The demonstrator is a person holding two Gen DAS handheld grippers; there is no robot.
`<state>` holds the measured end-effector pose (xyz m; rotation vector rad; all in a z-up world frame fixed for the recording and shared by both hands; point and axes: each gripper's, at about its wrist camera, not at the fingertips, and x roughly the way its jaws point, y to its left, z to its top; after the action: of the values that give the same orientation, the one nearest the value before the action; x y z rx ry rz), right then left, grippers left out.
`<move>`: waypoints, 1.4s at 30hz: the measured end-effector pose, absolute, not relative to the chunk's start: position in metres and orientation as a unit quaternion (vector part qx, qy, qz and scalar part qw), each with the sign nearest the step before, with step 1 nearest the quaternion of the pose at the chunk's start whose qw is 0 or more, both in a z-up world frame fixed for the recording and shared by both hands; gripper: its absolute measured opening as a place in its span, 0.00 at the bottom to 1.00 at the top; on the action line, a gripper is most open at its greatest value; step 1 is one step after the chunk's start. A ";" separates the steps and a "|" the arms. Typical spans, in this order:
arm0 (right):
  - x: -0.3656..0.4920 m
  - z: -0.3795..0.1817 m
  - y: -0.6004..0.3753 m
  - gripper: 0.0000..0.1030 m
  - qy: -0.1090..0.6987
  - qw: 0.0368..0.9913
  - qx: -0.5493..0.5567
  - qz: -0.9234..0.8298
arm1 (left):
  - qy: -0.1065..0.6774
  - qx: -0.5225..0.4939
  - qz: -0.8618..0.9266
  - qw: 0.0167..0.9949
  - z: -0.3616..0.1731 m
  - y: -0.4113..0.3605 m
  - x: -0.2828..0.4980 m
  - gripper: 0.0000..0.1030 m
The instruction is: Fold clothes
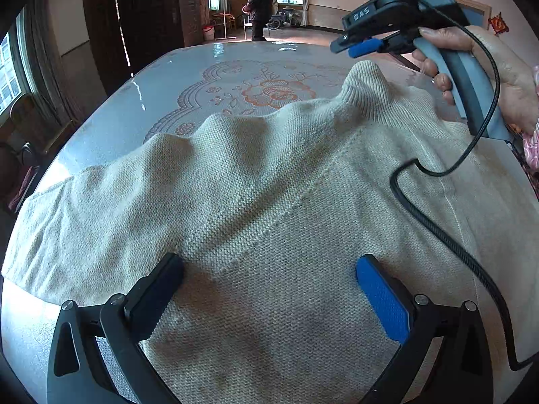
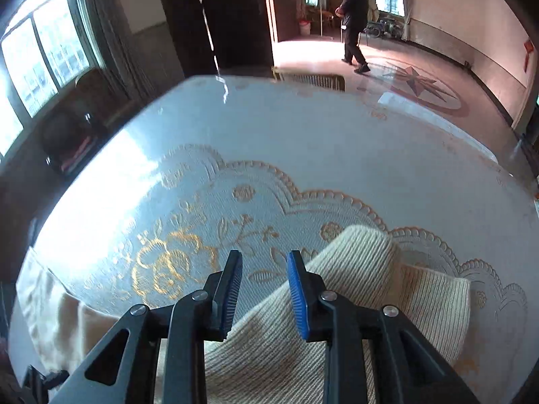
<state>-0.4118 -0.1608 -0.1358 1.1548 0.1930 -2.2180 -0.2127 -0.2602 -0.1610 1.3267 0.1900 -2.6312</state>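
Here, one sweater (image 1: 269, 185); two grippers, the left gripper (image 1: 269, 289), the right gripper (image 2: 264, 289)

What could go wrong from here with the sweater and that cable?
1. The black cable lies across the sweater; a fold could trap or drag it.
2. The right gripper hovers open above the ribbed collar, holding nothing; closing now may miss.
3. The left gripper is open on bunched fabric, so wrinkles may fold in.

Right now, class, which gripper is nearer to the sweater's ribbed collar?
Right. The right gripper hovers just above the ribbed collar, jaws partly open and empty. The left gripper sits over the sweater's body, well back from the collar.
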 end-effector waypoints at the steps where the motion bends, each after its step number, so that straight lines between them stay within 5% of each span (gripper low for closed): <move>1: -0.409 -0.129 -0.147 0.27 0.065 0.297 0.429 -0.851 | 0.064 0.447 -0.887 0.094 -0.161 -0.260 -0.213 1.00; 7: -0.385 -0.139 -0.079 0.28 0.132 0.218 0.449 -0.856 | 0.099 0.448 -0.883 0.098 -0.139 -0.268 -0.251 1.00; 15: -0.381 -0.183 -0.056 0.26 0.164 0.224 0.487 -0.828 | 0.002 0.472 -0.871 0.134 -0.148 -0.266 -0.368 1.00; 23: -0.401 -0.180 -0.023 0.29 0.167 0.140 0.499 -0.839 | 0.082 0.443 -0.881 0.144 -0.150 -0.278 -0.345 1.00; 31: -0.432 -0.162 -0.123 0.29 0.133 0.307 0.461 -0.822 | 0.092 0.440 -0.880 0.157 -0.146 -0.280 -0.327 1.00; 34: -0.444 -0.197 -0.148 0.29 0.181 0.267 0.504 -0.801 | 0.101 0.437 -0.880 0.159 -0.143 -0.284 -0.321 1.00; 42: -0.407 -0.210 -0.096 0.33 0.156 0.222 0.512 -0.815 | 0.098 0.438 -0.879 0.161 -0.146 -0.290 -0.314 1.00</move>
<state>-0.4072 -0.0955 -0.2101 1.4146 0.4302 -2.2514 -0.3143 -0.2896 -0.1463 1.2515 0.2800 -2.5091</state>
